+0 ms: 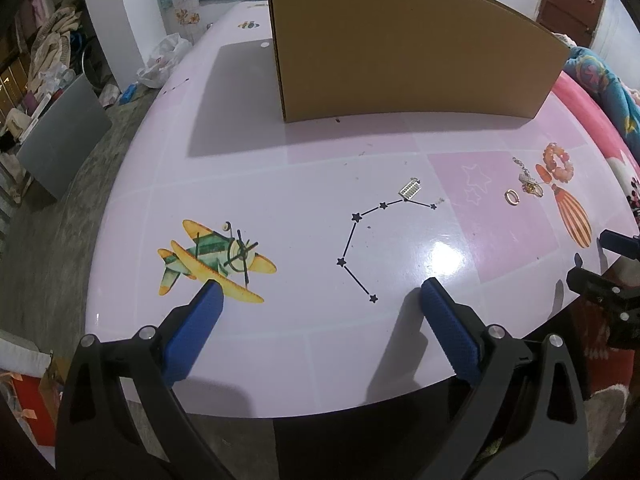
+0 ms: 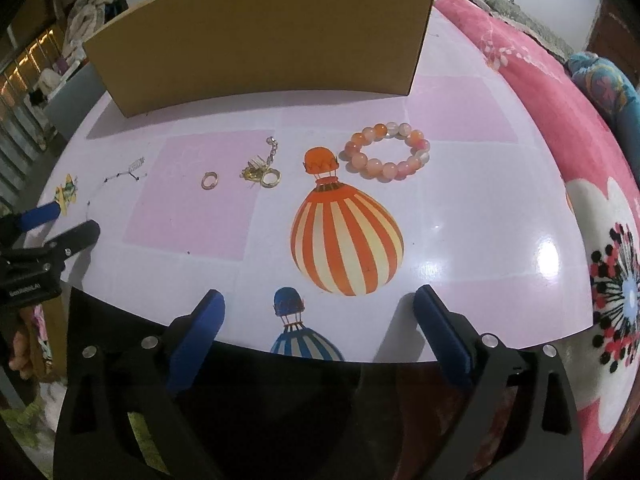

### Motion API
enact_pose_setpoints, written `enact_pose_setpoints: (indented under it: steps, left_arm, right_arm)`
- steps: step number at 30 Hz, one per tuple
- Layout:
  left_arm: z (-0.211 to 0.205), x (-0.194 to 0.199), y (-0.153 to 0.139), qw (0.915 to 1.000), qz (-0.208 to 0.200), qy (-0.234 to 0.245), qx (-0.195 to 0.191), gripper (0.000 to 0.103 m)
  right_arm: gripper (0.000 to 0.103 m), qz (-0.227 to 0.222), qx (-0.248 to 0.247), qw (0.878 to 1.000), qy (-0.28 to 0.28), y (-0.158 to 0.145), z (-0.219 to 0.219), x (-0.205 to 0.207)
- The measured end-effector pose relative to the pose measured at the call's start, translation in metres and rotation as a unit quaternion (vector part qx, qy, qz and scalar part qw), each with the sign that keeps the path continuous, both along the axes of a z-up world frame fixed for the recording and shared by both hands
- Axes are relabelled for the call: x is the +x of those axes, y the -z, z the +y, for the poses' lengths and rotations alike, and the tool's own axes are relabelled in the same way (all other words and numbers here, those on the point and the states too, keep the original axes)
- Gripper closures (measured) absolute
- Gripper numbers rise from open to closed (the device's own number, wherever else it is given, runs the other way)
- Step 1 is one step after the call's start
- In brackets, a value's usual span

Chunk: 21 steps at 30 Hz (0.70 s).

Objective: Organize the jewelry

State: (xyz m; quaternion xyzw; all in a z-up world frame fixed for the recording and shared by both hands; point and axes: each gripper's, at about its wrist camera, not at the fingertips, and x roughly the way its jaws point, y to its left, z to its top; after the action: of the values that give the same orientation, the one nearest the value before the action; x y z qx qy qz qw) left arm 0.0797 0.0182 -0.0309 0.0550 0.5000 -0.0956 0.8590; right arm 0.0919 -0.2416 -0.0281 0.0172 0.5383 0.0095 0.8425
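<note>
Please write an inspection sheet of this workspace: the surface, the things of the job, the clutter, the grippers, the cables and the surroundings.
Surface: glossy table top with pink squares and printed balloons, a plane and stars; a few dark specks.
Job's things: beaded bracelet, lying flat; gold ring, alone; cluster of small gold pieces with a short chain; small silver piece, apart from the rest. All lie loose on the table.
Cardboard box: stands upright at the back; its inside is hidden.
Clutter: nothing seen on the table besides the specks.
Grippers: left gripper and right gripper both open, empty, over the near edge.
Cables: nothing seen.
Surroundings: pink flowered blanket on the right; piled household things on the left.
</note>
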Motion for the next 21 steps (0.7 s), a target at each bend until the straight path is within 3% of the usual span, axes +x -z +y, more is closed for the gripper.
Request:
enact_pose_setpoints:
  steps: [7, 21]
  left_arm:
    - [0.001, 0.0, 0.001, 1.0, -0.001, 0.0, -0.001, 0.007]
    - [0.001, 0.002, 0.001, 1.0, 0.005, 0.002, 0.0, 0.007]
  right_arm:
    - [0.007, -0.01, 0.067, 0.997, 0.035, -0.004, -0.014, -0.003]
    - [0.007, -0.04, 0.098, 0.993, 0.057, -0.002, -0.026, -0.002]
